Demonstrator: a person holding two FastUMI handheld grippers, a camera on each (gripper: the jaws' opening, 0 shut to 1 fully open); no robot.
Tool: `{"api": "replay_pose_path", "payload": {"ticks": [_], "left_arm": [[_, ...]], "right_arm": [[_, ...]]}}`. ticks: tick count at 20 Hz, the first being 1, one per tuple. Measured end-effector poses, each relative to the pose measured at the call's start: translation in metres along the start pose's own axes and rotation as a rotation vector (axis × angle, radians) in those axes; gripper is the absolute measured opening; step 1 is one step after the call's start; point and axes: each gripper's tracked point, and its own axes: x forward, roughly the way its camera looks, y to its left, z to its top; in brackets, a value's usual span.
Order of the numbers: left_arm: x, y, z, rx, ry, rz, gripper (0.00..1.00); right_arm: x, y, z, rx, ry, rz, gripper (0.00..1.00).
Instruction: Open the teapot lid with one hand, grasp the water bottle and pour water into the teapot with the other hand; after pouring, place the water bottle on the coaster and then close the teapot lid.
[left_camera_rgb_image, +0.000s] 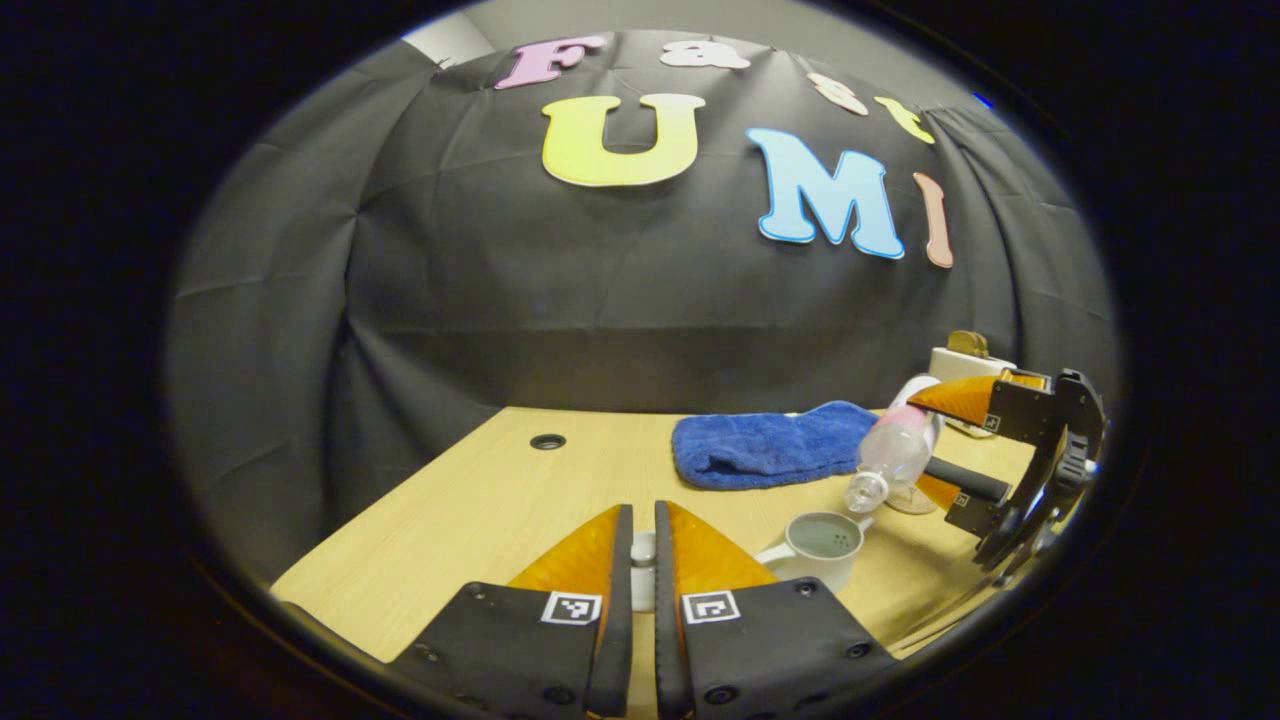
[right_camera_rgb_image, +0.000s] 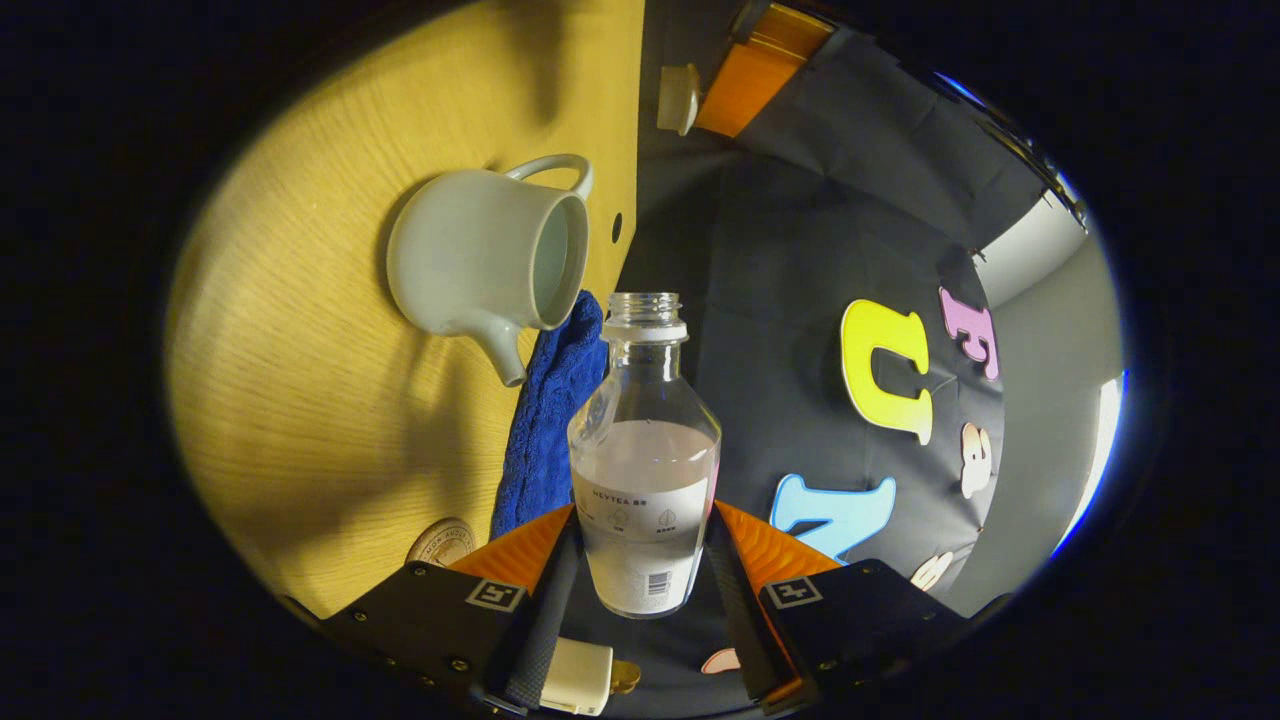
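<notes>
A pale wooden table (left_camera_rgb_image: 480, 500) stands against the booth's black cloth wall, with a small round cable hole (left_camera_rgb_image: 547, 441) near its back edge and bare wood open on the left half. In the left gripper view the left tool (left_camera_rgb_image: 643, 560) sits low over the near edge, its two fingers nearly together and pinching a small pale knob — the teapot lid (left_camera_rgb_image: 643, 565). Just to its right stands the teapot (left_camera_rgb_image: 822, 545), lid off and mouth open, its strainer holes visible inside. Behind it lies a folded blue towel (left_camera_rgb_image: 765, 443), and a white box (left_camera_rgb_image: 965, 365) sits by the back wall.

The right tool (right_camera_rgb_image: 640, 560) clamps the water bottle (right_camera_rgb_image: 645, 480) by its lower body, both fingers pressing its sides. From the left gripper view the bottle is tipped, its uncapped neck pointing down just above the teapot's rim. Its label carries printed writing and a barcode, too small to make out surely. The coaster (right_camera_rgb_image: 443, 541) — a round disc with a stamped design — lies on the table beside the towel, near the right tool. In the right gripper view the lid appears at the top, held apart from the teapot (right_camera_rgb_image: 480, 255).
</notes>
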Motion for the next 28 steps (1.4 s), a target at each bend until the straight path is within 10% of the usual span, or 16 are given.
{"api": "replay_pose_path", "payload": {"ticks": [28], "left_arm": [[0.005,-0.007,-0.008,0.010,0.024,-0.018,0.17]], "right_arm": [[0.005,-0.026,0.009,-0.271,-0.077,-0.112,0.72]]}}
